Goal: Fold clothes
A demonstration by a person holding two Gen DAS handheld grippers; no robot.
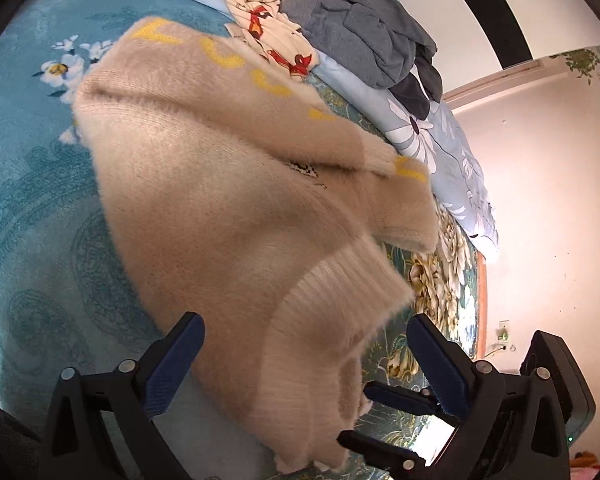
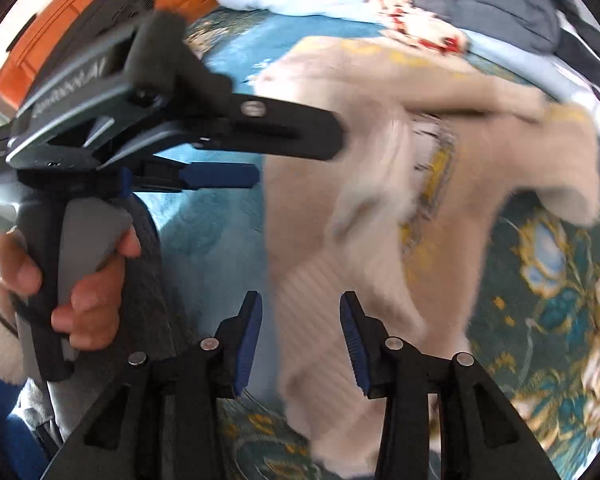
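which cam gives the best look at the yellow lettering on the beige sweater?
Left wrist. The beige sweater is sharp there, and the yellow lettering runs in a clear arc along its far edge. The right wrist view is motion-blurred: the sweater shows only faint yellow smears near its top edge, unreadable as letters.

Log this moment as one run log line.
garment: fuzzy beige knit sweater on blue floral bedspread | left gripper: open, sweater hem between fingers | right gripper: open over hem
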